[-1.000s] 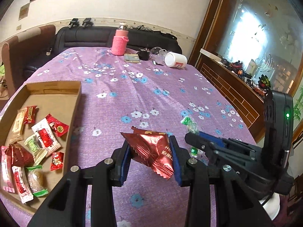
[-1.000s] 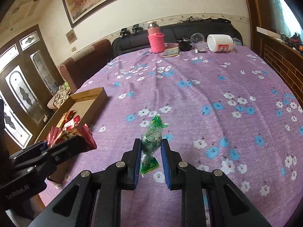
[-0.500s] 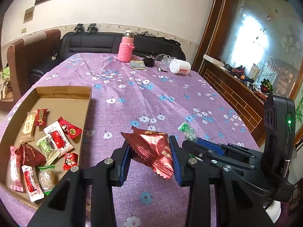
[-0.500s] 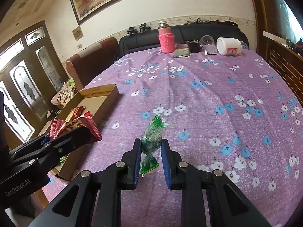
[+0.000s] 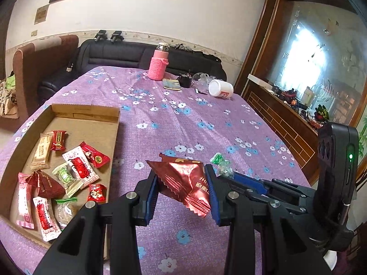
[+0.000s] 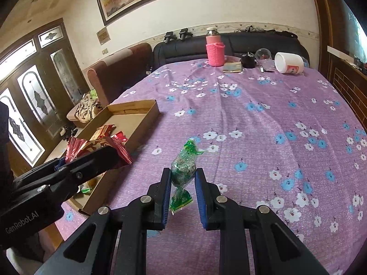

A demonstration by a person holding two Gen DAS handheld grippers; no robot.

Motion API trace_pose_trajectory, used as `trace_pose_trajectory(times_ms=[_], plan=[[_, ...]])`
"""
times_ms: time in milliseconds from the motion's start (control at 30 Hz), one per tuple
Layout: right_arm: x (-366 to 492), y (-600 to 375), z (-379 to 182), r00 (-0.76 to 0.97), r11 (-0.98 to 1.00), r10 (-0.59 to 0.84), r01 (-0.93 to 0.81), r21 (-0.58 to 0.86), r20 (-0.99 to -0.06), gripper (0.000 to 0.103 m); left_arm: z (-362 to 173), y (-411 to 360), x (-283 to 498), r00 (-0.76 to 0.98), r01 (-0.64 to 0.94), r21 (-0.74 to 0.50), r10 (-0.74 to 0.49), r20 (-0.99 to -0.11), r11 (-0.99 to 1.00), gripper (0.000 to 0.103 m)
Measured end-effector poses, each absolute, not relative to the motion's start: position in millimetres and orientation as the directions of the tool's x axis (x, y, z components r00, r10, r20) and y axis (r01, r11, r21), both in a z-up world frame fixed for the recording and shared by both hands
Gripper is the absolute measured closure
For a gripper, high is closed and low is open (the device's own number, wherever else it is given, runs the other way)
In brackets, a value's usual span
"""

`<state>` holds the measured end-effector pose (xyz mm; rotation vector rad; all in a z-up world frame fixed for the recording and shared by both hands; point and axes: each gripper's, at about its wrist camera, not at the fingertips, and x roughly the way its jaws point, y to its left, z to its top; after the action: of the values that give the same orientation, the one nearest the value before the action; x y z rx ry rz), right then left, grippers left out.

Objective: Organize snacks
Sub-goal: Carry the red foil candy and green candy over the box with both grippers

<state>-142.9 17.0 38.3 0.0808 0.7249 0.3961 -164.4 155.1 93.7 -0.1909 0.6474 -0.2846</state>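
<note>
My left gripper (image 5: 182, 184) is shut on a dark red foil snack packet (image 5: 183, 182) and holds it above the purple flowered tablecloth, just right of the cardboard box (image 5: 91, 112). The box holds several wrapped snacks (image 5: 78, 167). My right gripper (image 6: 183, 181) is shut on a green clear-wrapped candy (image 6: 183, 167), held above the cloth. In the left wrist view the right gripper (image 5: 231, 175) sits close on the right. In the right wrist view the left gripper (image 6: 107, 153) with the red packet (image 6: 91, 146) is at the left, in front of the box (image 6: 140, 114).
At the table's far end stand a pink knit-covered bottle (image 5: 158, 65), a small wallet (image 5: 171, 84), a black cup (image 5: 185, 80), a glass (image 5: 199, 78) and a tipped white jar (image 5: 221, 88). A black sofa (image 5: 119, 53) and a brown chair (image 5: 34, 68) lie beyond.
Both grippers have risen and pulled back a little with their snacks still held. More of the box and far table shows now.
</note>
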Motion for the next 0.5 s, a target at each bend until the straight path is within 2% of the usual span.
trace_pose_trajectory(times_ms=[500], plan=[[-150.1, 38.5, 44.8, 0.666, 0.905, 0.41, -0.381, 0.188, -0.623, 0.081, 104.5, 192.5, -180.6, 0.798, 0.144, -0.288, -0.283, -0.531, 0.947, 0.066]])
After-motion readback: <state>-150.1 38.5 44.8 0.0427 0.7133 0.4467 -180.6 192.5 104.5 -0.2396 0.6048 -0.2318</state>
